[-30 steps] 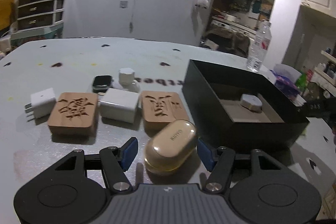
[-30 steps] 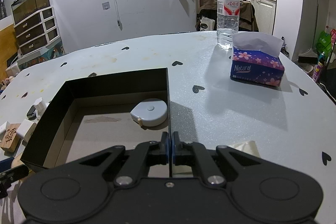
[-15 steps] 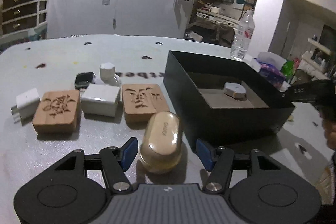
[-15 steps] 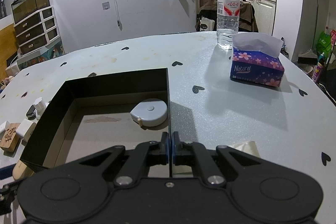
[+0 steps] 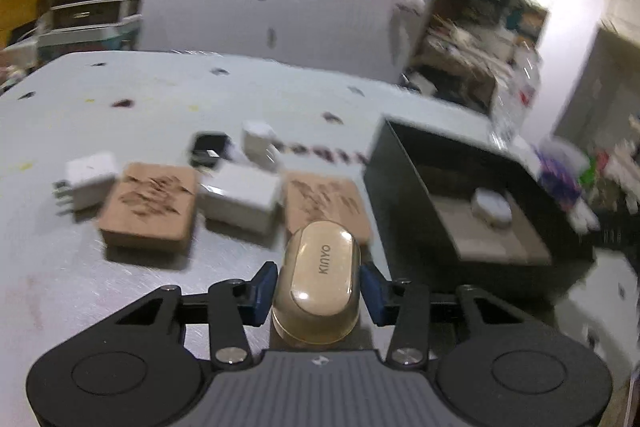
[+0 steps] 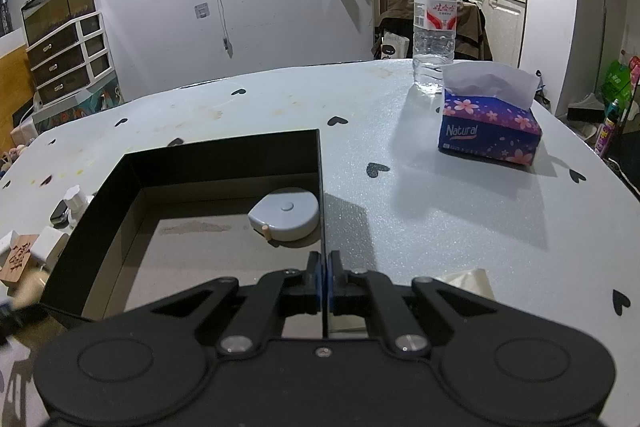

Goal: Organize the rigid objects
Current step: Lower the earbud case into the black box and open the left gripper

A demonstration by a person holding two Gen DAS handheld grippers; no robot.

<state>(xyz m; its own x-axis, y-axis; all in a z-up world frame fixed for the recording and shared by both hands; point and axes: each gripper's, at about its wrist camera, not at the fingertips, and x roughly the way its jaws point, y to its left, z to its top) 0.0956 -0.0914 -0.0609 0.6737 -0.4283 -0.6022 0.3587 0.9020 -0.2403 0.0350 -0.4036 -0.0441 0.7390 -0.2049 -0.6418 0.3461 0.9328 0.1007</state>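
My left gripper (image 5: 318, 287) is shut on a gold KINYO earbud case (image 5: 318, 281), held between the blue pads just above the table. Behind it lie two carved wooden blocks (image 5: 150, 205) (image 5: 326, 201), two white chargers (image 5: 86, 181) (image 5: 240, 197), a black smartwatch (image 5: 208, 149) and a small white adapter (image 5: 258, 143). The black box (image 5: 404, 187) stands to the right with a white tape measure (image 5: 490, 205) inside. My right gripper (image 6: 323, 277) is shut on the box's thin right wall (image 6: 321, 187); the tape measure (image 6: 285, 213) lies just left of it.
A water bottle (image 6: 434, 23) and a blue tissue pack (image 6: 488, 123) stand at the table's far right. A piece of tan tape (image 6: 468, 281) lies near the right gripper. Drawers (image 6: 68, 55) stand beyond the table's left edge.
My left gripper closed onto the gold case and lifted it slightly; the view swings and blurs. The right gripper and the box have not moved.
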